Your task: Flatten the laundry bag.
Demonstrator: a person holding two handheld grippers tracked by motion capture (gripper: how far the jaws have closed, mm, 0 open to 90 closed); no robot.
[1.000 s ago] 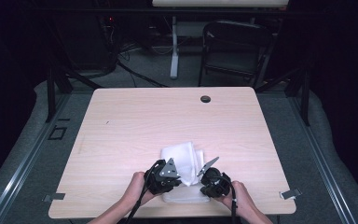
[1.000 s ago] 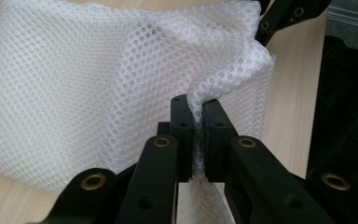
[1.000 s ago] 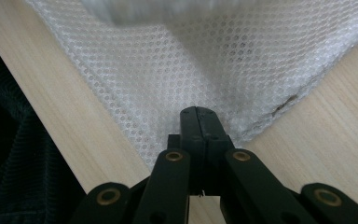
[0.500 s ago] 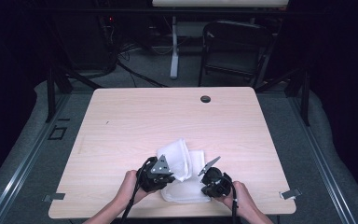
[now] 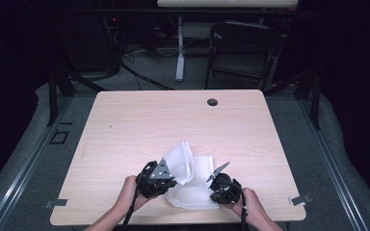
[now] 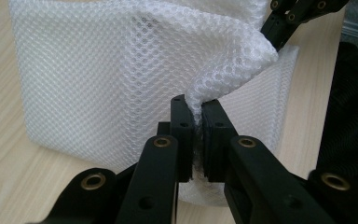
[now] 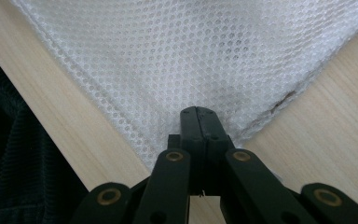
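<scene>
A pale wooden counter [image 5: 139, 125] is seen, with a white mesh cloth [image 5: 192, 185] laid near its front edge; the cloth is honeycomb-woven, partly folded, with one flap lifted and bunched. A pinch of that raised fold is clamped in the left tongs [image 6: 195, 135]; a flat corner is clamped in the right tongs [image 7: 200, 122].

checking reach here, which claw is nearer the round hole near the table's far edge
Right. The right claw sits almost straight below the hole; the left claw is off to that claw's left, farther from it.
</scene>
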